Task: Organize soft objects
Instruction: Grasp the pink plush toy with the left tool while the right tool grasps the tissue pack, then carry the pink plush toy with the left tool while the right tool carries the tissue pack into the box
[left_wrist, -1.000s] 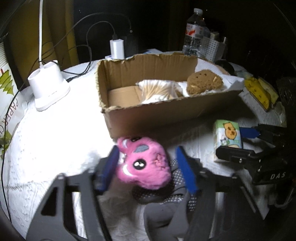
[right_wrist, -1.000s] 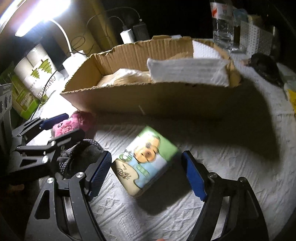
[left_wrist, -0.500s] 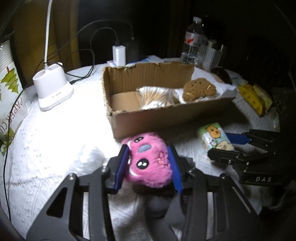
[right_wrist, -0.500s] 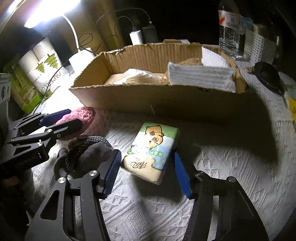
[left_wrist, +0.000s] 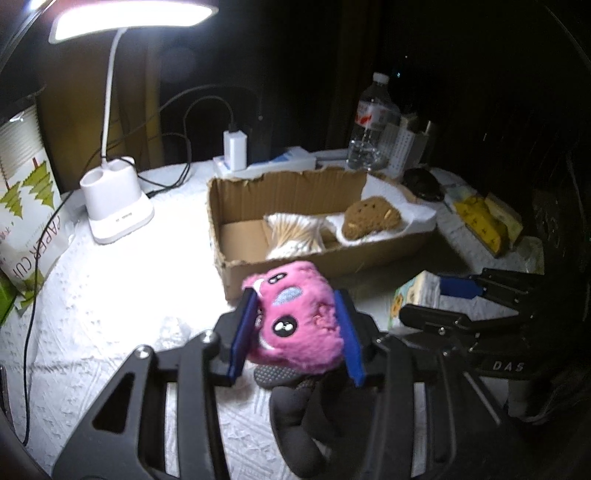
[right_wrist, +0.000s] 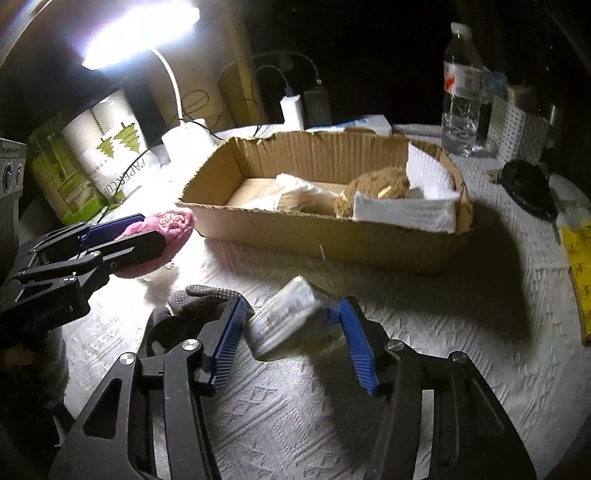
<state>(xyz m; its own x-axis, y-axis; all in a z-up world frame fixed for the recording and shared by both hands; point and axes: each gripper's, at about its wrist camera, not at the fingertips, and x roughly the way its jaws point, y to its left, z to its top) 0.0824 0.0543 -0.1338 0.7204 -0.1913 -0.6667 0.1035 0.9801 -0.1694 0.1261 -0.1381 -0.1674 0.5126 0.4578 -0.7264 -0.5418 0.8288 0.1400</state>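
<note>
Left wrist view: a lit lamp (left_wrist: 110, 110) glares on the counter (left_wrist: 129, 288) under white textured cloth; the room behind is dark. Left claw (left_wrist: 295, 328) pinches the pink plush (left_wrist: 295, 317) near the cardboard box (left_wrist: 317, 258). Right claw (right_wrist: 291, 332) pinches the tissue pack (right_wrist: 284, 317).

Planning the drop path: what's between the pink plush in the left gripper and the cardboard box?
Nothing. In the left wrist view the pink plush, clamped by the left gripper, faces the cardboard box front wall directly.
</note>
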